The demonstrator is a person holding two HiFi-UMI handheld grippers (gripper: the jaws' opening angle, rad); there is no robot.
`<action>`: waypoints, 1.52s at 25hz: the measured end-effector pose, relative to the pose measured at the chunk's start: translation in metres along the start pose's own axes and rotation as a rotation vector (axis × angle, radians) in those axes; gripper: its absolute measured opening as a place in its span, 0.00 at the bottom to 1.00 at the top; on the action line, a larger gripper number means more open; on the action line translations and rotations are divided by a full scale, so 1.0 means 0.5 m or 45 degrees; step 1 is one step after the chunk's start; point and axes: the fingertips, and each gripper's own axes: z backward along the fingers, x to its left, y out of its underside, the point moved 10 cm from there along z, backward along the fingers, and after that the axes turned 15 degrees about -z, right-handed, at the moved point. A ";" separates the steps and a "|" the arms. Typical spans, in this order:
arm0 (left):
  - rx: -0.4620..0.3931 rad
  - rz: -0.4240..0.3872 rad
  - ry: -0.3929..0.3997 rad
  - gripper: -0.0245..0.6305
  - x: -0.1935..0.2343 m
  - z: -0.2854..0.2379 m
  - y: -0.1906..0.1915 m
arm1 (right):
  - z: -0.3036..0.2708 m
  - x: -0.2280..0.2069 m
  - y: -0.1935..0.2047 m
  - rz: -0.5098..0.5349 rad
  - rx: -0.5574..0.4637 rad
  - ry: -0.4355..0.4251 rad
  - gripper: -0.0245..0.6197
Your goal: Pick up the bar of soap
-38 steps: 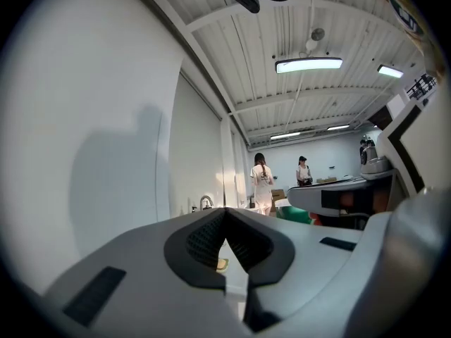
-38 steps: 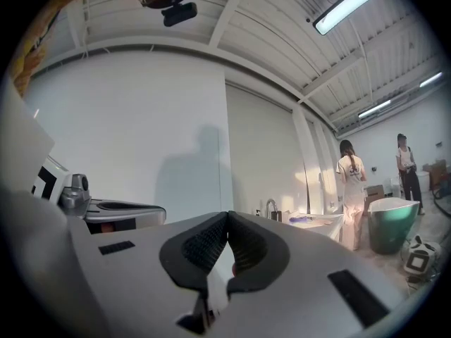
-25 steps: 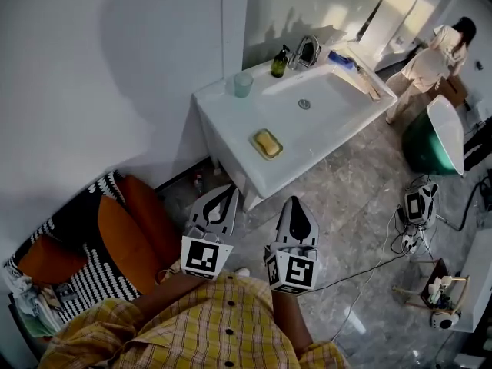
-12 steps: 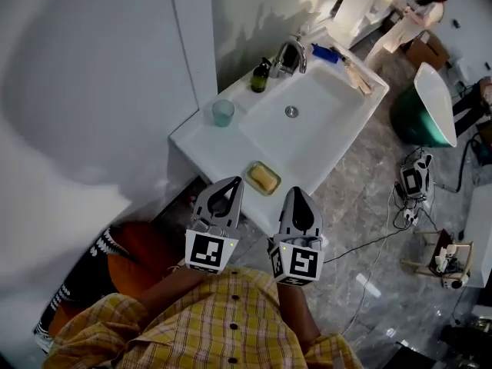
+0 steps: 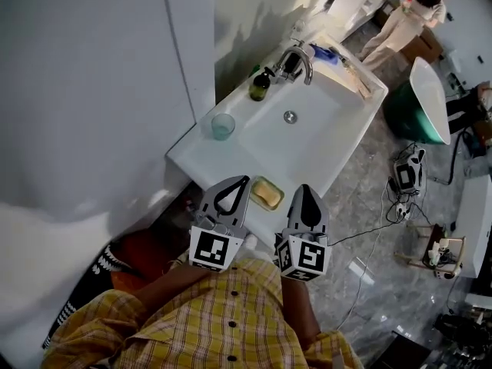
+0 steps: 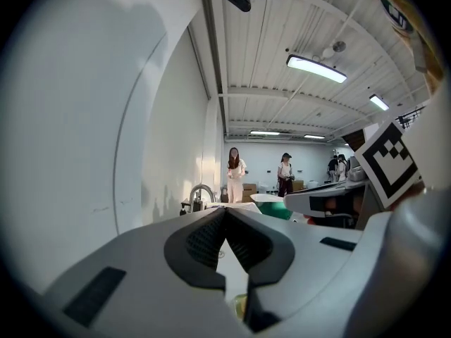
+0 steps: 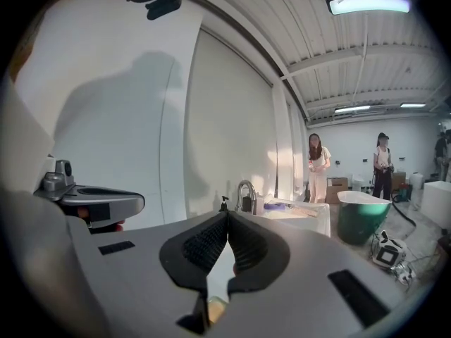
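Observation:
A yellow bar of soap (image 5: 267, 194) lies in a small dish on the near rim of the white sink (image 5: 327, 133). In the head view my left gripper (image 5: 240, 181) sits just left of the soap and my right gripper (image 5: 306, 191) just right of it, both above the sink's front edge. Each gripper is shut with nothing held. In the left gripper view the jaws (image 6: 225, 211) meet at their tips, with a bit of soap (image 6: 241, 305) showing below. The right gripper view shows its jaws (image 7: 227, 217) closed too, with a sliver of soap (image 7: 215, 305) low in the gap.
On the sink stand a green pump bottle (image 5: 260, 85), a glass tumbler (image 5: 223, 126) and a chrome tap (image 5: 297, 57). A white wall (image 5: 92, 91) rises at the left. A green tub (image 5: 419, 102), floor cables and devices (image 5: 406, 174) lie right. A person (image 5: 403, 10) stands far off.
The sink and soap have come nearer in the head view; both grippers now flank the soap dish instead of hanging short of the sink. Both stay shut.

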 end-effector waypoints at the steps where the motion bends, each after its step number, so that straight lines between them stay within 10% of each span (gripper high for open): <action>1: 0.002 -0.004 0.006 0.05 -0.002 -0.009 0.002 | -0.006 -0.003 0.003 0.005 0.012 -0.005 0.07; 5: -0.014 -0.020 0.008 0.05 -0.007 -0.043 -0.002 | -0.037 -0.019 0.025 0.049 0.114 -0.054 0.07; 18: -0.026 -0.085 0.005 0.05 -0.014 -0.112 0.016 | -0.170 -0.057 0.219 0.681 1.121 -0.484 0.07; 25: 0.029 -0.077 0.011 0.05 -0.002 -0.129 0.016 | -0.213 -0.050 0.276 0.890 1.352 -0.584 0.21; 38: 0.071 -0.076 0.027 0.05 0.000 -0.148 0.031 | -0.273 -0.062 0.330 0.855 1.532 -0.655 0.38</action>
